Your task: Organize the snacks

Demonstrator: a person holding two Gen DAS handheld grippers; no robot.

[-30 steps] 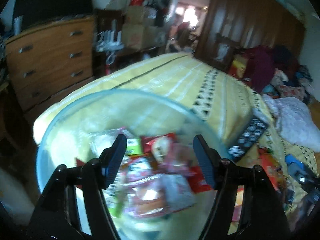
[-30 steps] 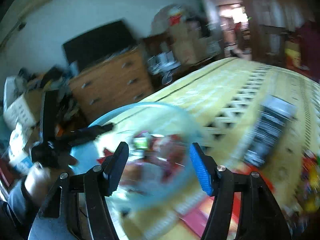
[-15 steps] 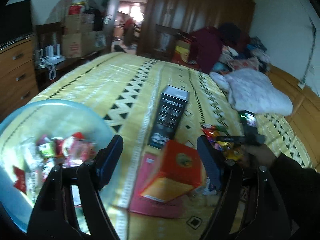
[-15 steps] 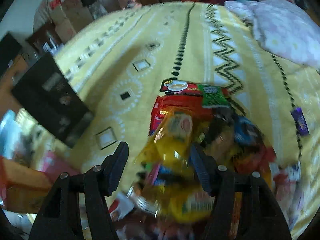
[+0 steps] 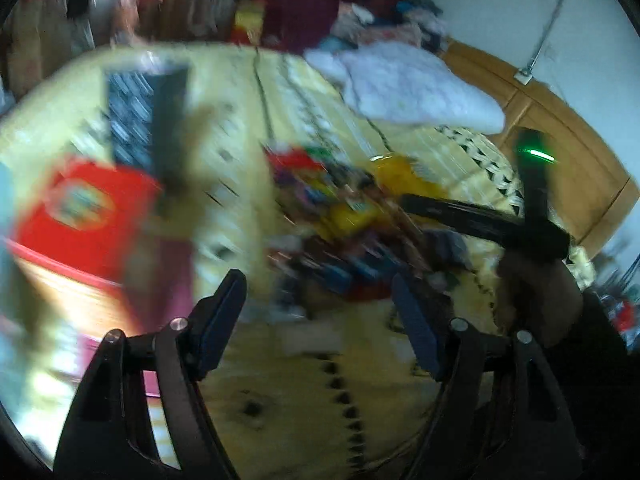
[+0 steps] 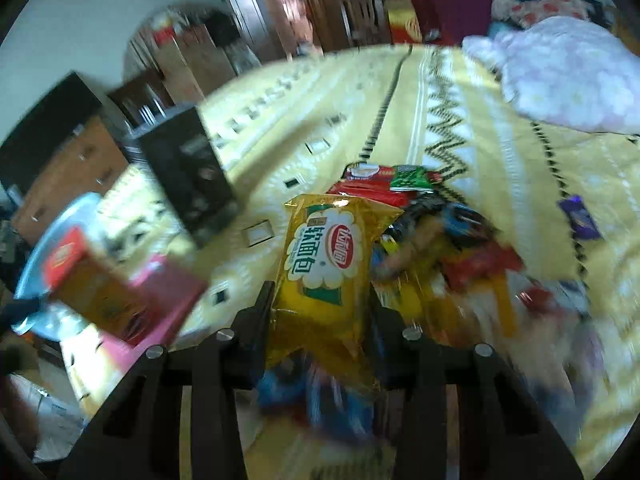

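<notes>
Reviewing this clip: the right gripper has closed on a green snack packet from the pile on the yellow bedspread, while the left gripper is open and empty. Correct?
Not quite. The packet is yellow, not green: in the right wrist view the right gripper is shut on a yellow snack packet over the pile on the bedspread. The left gripper is open and empty.

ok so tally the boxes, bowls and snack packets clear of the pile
boxes: 3 (black box, red-topped box, pink box)
bowls: 1 (blue bowl)
packets clear of the pile: 2 (yellow packet, which the right gripper has just been closing on; purple packet)
total: 6; the pile is too blurred to count
</notes>
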